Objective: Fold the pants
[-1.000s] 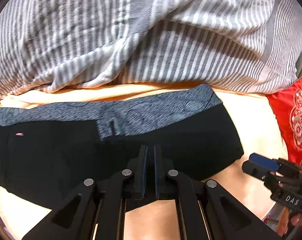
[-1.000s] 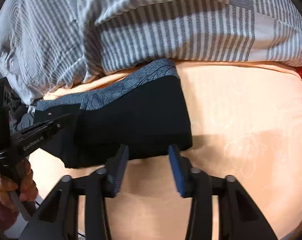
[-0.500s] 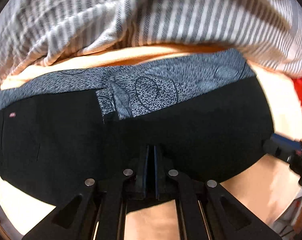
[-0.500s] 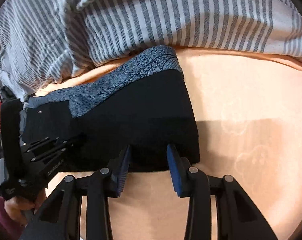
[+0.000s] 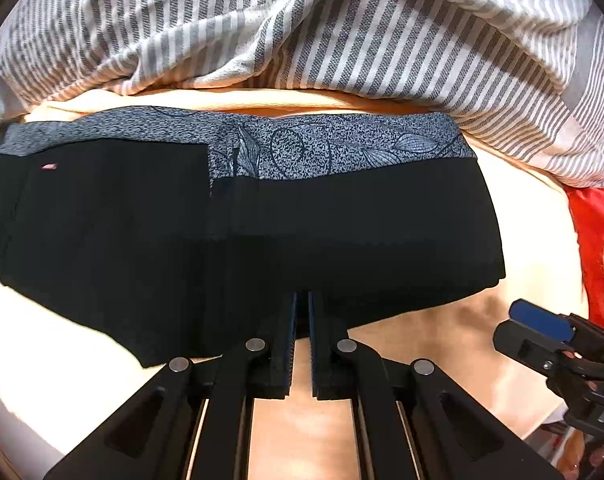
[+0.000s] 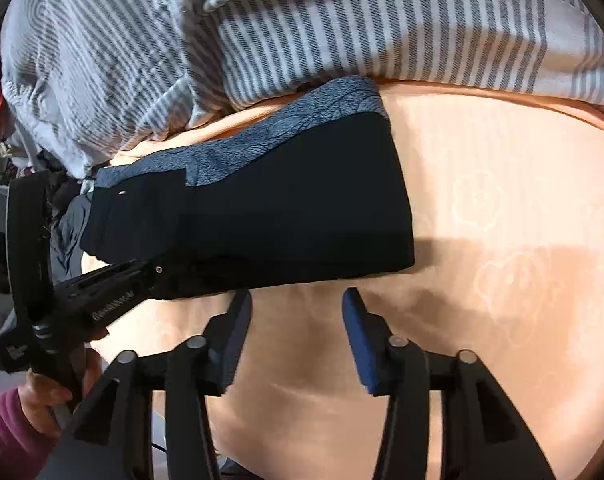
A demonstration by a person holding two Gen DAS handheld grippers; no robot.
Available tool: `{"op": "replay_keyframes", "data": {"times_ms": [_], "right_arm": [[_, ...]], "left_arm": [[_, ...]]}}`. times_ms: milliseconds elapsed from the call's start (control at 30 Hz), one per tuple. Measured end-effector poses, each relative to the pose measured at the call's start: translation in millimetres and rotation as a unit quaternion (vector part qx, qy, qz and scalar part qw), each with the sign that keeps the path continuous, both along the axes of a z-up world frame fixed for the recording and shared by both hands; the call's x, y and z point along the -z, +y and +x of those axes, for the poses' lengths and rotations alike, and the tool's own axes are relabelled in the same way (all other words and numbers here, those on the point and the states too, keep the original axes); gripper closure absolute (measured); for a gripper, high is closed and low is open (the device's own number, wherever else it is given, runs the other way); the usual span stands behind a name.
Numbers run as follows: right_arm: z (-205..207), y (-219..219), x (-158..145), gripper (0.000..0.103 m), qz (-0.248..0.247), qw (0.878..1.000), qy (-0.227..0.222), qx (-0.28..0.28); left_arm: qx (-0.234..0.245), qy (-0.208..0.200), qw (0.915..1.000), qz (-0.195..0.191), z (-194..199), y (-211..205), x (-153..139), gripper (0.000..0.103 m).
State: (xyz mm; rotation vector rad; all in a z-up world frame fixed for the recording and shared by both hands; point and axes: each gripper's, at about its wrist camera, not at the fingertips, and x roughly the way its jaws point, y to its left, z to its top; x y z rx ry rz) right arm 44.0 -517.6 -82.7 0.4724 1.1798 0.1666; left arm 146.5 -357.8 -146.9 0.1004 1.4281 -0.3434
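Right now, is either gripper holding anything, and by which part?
The left gripper is shut at the near edge of the folded black pants; whether it pinches cloth cannot be told. The right gripper, jaws opening, holds nothing and sits short of the pants.

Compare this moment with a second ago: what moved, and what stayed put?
The right gripper is opening, its fingers now wider apart with nothing between them, just short of the pants. The left gripper stays shut at the pants' near edge. The folded pants and striped blanket are unchanged.
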Motion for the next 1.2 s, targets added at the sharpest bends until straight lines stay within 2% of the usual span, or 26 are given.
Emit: {"op": "replay_keyframes", "data": {"times_ms": [167,300,333,433,533,567,600,633,700,733,933,1100,1200], "right_arm": [[-5,-7,-4,0.034,0.000,1.000,-0.001,-0.005],[-12,-16,-6,0.028,0.000,1.000,0.006,-0.010],[-13,-17,-7,0.025,-0.003,1.000,0.006,-0.014],[-14,-17,-5,0.025,-0.013,1.000,0.007,-0.023],[-15,-17,-3,0.025,-0.018,1.000,0.009,-0.016],[-15,-16,-2,0.025,-0.018,1.000,0.009,-0.010],[-15,-15,-2,0.025,-0.018,1.000,0.010,-0.004],[-16,-11,-2,0.025,-0.018,1.000,0.011,0.002],[-16,-5,-2,0.025,-0.020,1.000,0.012,0.008],[-16,1,-3,0.025,-0.022,1.000,0.013,0.013],[-9,34,-15,0.025,-0.028,0.999,0.005,0.038],[7,69,-22,0.024,-0.045,0.999,0.003,0.021],[16,87,-24,0.023,-0.056,0.998,0.003,0.006]], "left_arm": [[-0.010,0.012,0.9994,0.030,-19,-3,-8,0.097],[-0.031,0.002,0.9991,0.029,-29,2,-19,0.097],[-0.037,0.000,0.9990,0.024,-30,4,-20,0.097],[-0.053,0.001,0.9986,0.007,-33,11,-19,0.097],[-0.065,0.016,0.9973,-0.031,-30,24,-11,0.097],[-0.067,0.020,0.9966,-0.043,-28,27,-10,0.094],[-0.068,0.023,0.9959,-0.055,-26,30,-9,0.054],[-0.071,0.024,0.9943,-0.076,-23,37,-11,0.000],[-0.073,0.010,0.9914,-0.109,-20,48,-19,0.001],[-0.067,0.011,0.9917,-0.109,-17,51,-21,0.001],[-0.016,-0.007,0.9977,-0.065,1,76,-30,0.001],[-0.027,0.003,0.9987,-0.043,7,117,-24,0.001],[-0.043,-0.015,0.9987,-0.021,5,138,-24,0.001]]}}
